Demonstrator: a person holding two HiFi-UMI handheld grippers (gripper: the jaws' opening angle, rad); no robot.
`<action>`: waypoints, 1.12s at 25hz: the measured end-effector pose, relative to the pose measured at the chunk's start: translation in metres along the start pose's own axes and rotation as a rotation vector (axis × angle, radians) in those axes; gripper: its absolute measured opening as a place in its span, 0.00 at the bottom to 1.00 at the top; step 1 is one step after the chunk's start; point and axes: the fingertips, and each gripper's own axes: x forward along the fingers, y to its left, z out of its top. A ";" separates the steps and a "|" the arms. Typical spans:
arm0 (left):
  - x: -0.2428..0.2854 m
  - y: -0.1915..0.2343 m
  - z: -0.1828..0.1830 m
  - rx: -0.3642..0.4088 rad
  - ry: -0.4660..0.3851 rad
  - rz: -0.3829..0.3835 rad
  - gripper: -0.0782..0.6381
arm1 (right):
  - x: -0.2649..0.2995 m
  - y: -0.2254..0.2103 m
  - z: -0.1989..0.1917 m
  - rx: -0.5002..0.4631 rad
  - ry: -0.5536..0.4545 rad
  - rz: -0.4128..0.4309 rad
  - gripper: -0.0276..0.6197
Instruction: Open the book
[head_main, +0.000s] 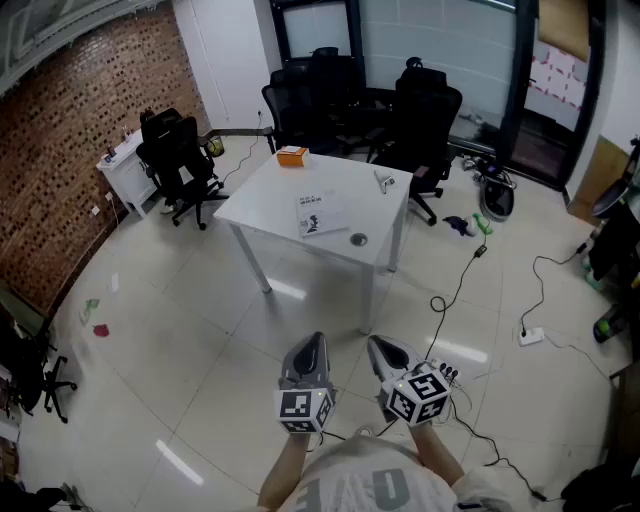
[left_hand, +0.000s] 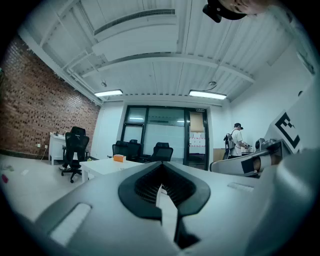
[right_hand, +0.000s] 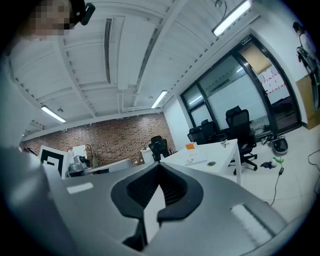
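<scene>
A: Near end first. Tongs?
B: Left tongs (head_main: 314, 342) and right tongs (head_main: 374, 344) side by side, held level over the floor (head_main: 190, 340), well short of the bench (head_main: 262, 195). Each gripper view shows its jaws pressed together with nothing between them.
A: Marker cubes?
B: One on each, at the person's end, facing up.
A: Floor between tongs and bench?
B: Pale glossy tiles. A black cable (head_main: 455, 290) runs from the bench's right side toward the right tongs. A white power strip (head_main: 530, 336) lies further right.
A: The book?
B: Book (head_main: 320, 214) lies flat on the bench, around the middle and toward the near edge, light cover up. It looks closed. Nothing touches it.
A: Other items on the bench?
B: A small round disc (head_main: 358, 239) just beside the book, by the near corner. A small grey piece (head_main: 384, 181) near the right corner; cannot tell what it is. An orange box (head_main: 291, 155) at the far corner.
A: Beyond?
B: A black chair (head_main: 180, 160) off the bench's left corner and more chairs (head_main: 425, 120) behind the far edges. Brick wall (head_main: 70, 120) at left, glass wall (head_main: 430, 35) at the back.
</scene>
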 end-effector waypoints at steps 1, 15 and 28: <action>0.003 0.001 0.000 -0.006 0.001 0.001 0.13 | 0.002 0.000 -0.001 0.001 0.002 0.002 0.05; 0.020 0.009 -0.005 -0.017 0.015 -0.001 0.13 | 0.017 0.005 -0.010 0.018 0.012 0.021 0.05; 0.029 0.006 -0.011 -0.057 0.010 -0.002 0.13 | 0.017 -0.017 -0.015 0.089 0.016 -0.003 0.05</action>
